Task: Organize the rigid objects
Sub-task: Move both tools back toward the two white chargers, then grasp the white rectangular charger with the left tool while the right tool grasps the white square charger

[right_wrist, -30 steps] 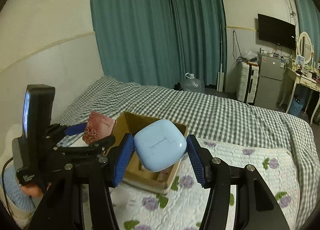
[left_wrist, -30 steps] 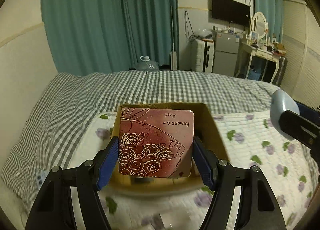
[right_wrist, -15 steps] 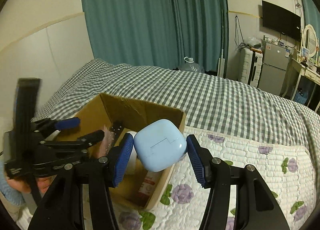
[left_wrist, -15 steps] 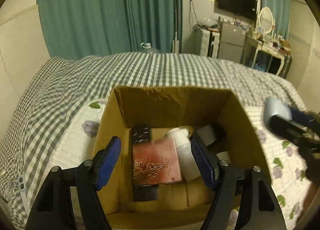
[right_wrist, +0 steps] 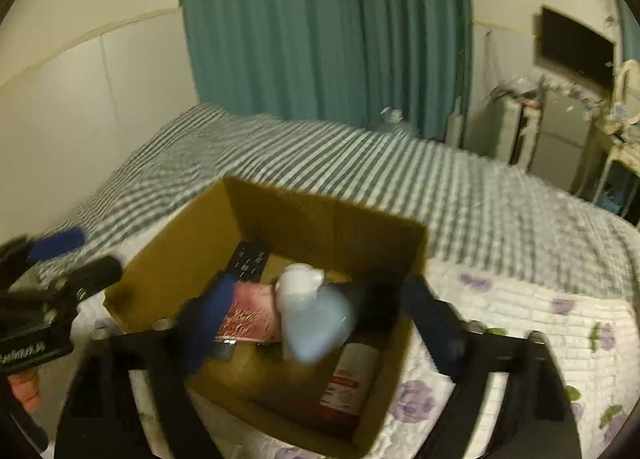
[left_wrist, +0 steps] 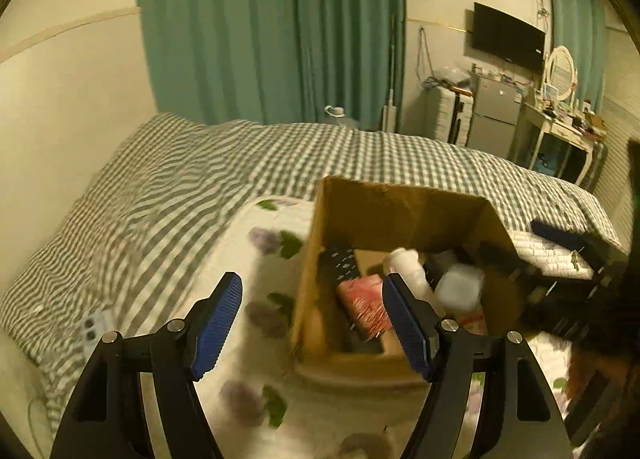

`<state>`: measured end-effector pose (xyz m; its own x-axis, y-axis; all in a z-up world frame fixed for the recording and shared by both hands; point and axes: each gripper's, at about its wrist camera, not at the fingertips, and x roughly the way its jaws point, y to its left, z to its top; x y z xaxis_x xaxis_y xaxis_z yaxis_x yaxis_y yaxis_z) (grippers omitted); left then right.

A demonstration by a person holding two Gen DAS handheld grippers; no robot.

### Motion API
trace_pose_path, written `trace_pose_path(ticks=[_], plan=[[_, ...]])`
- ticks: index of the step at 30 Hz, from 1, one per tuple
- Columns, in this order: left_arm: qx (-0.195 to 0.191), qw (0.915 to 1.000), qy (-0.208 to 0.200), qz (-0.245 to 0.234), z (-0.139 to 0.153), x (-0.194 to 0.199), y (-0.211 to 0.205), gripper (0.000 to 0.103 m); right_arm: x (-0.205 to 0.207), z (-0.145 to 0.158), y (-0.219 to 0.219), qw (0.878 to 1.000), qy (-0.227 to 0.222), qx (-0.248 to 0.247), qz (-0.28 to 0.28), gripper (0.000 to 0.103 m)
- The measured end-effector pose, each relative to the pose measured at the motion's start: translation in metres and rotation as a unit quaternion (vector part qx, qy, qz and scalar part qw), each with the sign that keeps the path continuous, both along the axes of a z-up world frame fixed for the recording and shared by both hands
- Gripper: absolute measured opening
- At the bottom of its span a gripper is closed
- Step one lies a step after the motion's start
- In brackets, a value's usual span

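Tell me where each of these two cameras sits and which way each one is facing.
Left wrist: rides the left tool, aimed across the bed toward the curtains; both its blue pads show, empty.
Right wrist: rides the right tool, tilted down into the cardboard box; its blurred arms and a pale blue case show.
Shared: the box, the red rose tin, the bed; the right view catches the left tool.

Dim, warm yellowish room light fills both views; no lamp shows. Fisheye bending curves the walls and darkens the corners. The left view is mildly smeared, though its gripper stays sharp. The right view is heavily motion-blurred: its gripper and the pale case between the fingers are smeared. The box interior lies in shadow.
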<state>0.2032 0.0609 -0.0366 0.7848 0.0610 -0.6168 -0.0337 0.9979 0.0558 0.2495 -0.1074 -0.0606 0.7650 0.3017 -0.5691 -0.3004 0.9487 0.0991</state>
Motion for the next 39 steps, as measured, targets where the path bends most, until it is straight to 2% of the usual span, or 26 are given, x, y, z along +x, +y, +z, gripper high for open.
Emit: trace_pose_path(ticks=[5, 9, 14, 17, 22, 26, 29, 31, 35, 39], plan=[[0.001, 0.9999, 0.015, 0.0, -0.011, -0.033, -0.001, 0.076, -0.037, 0.021, -0.024, 1.0, -0.014, -0.012, -0.012, 0.092], [-0.013, 0.9982, 0.058, -0.003, -0.033, -0.056, -0.01, 0.076, -0.076, 0.024, -0.038, 0.999, -0.016, -0.026, -0.016, 0.093], [0.009, 0.9914, 0.129, -0.017, -0.078, -0.075, -0.03, 0.076, -0.116, 0.003, -0.054, 1.0, 0.004, -0.007, -0.014, 0.093], [0.024, 0.9846, 0.173, -0.011, -0.105, -0.075, -0.035, 0.076, -0.128, -0.016, -0.064, 1.0, 0.024, 0.006, -0.016, 0.093], [0.021, 0.9798, 0.198, 0.022, -0.123, -0.063, -0.03, 0.076, -0.13, -0.032, -0.075, 0.999, 0.041, 0.023, -0.023, 0.093], [0.049, 0.9776, 0.204, 0.021, -0.132, -0.06, -0.039, 0.076, -0.13, -0.033, -0.081, 0.999, 0.036, 0.031, -0.025, 0.093], [0.053, 0.9785, 0.199, 0.014, -0.133, -0.06, -0.044, 0.072, -0.127, -0.038, -0.085, 0.998, 0.042, 0.04, -0.027, 0.093], [0.052, 0.9796, 0.194, 0.008, -0.131, -0.061, -0.046, 0.059, -0.127, -0.042, -0.086, 0.998, 0.046, 0.045, -0.024, 0.093], [0.043, 0.9832, 0.177, 0.003, -0.124, -0.066, -0.052, 0.057, -0.127, -0.049, -0.08, 0.998, 0.052, 0.04, -0.006, 0.093], [0.018, 0.99, 0.14, 0.012, -0.097, -0.076, -0.043, 0.055, -0.129, -0.05, -0.064, 0.998, 0.049, 0.031, 0.038, 0.093]])
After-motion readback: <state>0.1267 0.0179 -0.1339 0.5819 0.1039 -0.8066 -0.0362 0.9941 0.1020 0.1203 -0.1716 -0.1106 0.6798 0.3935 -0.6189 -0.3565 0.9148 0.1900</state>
